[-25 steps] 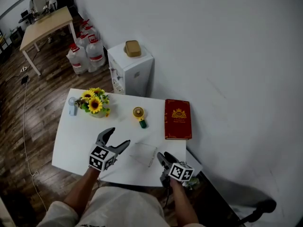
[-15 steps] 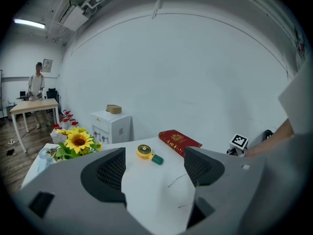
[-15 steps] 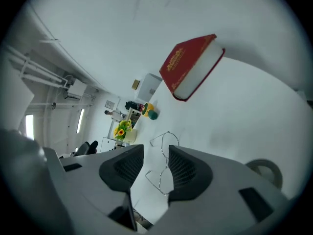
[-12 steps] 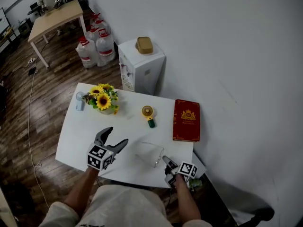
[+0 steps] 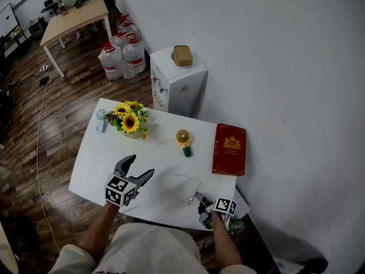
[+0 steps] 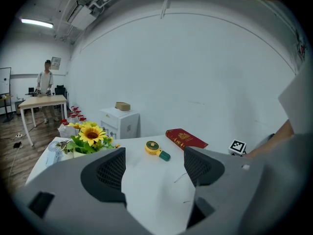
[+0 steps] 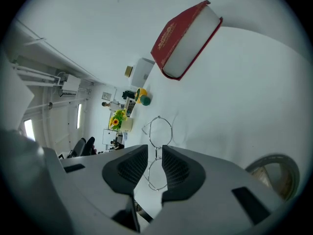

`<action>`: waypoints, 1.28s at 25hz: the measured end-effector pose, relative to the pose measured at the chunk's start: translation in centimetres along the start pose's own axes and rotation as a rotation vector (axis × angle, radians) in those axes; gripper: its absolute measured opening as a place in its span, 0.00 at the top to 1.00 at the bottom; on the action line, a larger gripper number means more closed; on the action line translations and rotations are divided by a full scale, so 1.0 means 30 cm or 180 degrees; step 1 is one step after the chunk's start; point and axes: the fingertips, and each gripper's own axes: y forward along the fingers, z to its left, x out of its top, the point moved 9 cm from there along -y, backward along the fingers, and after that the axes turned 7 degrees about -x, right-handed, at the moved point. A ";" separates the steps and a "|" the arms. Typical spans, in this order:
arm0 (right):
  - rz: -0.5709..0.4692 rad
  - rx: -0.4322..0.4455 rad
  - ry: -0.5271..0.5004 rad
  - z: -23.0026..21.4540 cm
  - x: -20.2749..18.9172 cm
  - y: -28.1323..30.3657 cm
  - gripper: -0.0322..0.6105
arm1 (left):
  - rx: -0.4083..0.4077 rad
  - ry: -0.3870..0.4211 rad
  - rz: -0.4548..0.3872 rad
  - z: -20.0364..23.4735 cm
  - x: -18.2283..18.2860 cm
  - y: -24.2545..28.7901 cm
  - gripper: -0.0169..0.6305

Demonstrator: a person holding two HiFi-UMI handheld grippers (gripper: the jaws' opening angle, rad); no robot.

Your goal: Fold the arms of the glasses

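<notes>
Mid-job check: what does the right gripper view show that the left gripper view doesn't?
Only the right gripper view: the glasses clearly, lenses and all, their bridge between the right tool's closing jaws, not yet pinched. Only the left gripper view: the left tool open and empty, plus the right tool's marker cube. Both: the red book, yellow fan and sunflowers.

Head view is looking evenly lit, with no hard shadows anywhere. The white table (image 5: 100,164) is running a bit blown out, so the thin wire glasses (image 5: 187,188) are almost vanishing into it. Straight lines are bending towards the edges from the wide lens. Both gripper views are showing heavy fisheye, with black vignetting eating the corners. A ceiling strip light (image 6: 36,22) is glaring top left in the left gripper view. The right gripper view is sitting tilted. There the red book (image 7: 183,38) is coming out sharp while the near foreground is going soft.
</notes>
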 end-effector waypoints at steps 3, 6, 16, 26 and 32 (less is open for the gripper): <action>0.0051 -0.0001 0.0028 0.001 -0.005 0.016 0.82 | -0.0002 -0.0006 0.0005 0.004 -0.001 0.000 0.40; 0.0103 -0.0012 0.0118 0.007 -0.014 0.026 0.85 | 0.0003 -0.0024 0.0004 0.010 -0.004 0.000 0.40; 0.0125 0.0016 -0.0082 0.028 -0.007 0.030 0.93 | -0.0015 -0.0050 0.0012 0.016 -0.013 -0.001 0.40; 0.0039 0.0123 -0.0117 0.053 -0.006 0.002 0.93 | -0.0089 -0.0051 0.0019 0.011 -0.023 0.009 0.40; -0.0112 0.0188 -0.0043 0.081 0.004 -0.036 0.94 | -0.0139 -0.0046 0.0017 0.005 -0.029 0.009 0.40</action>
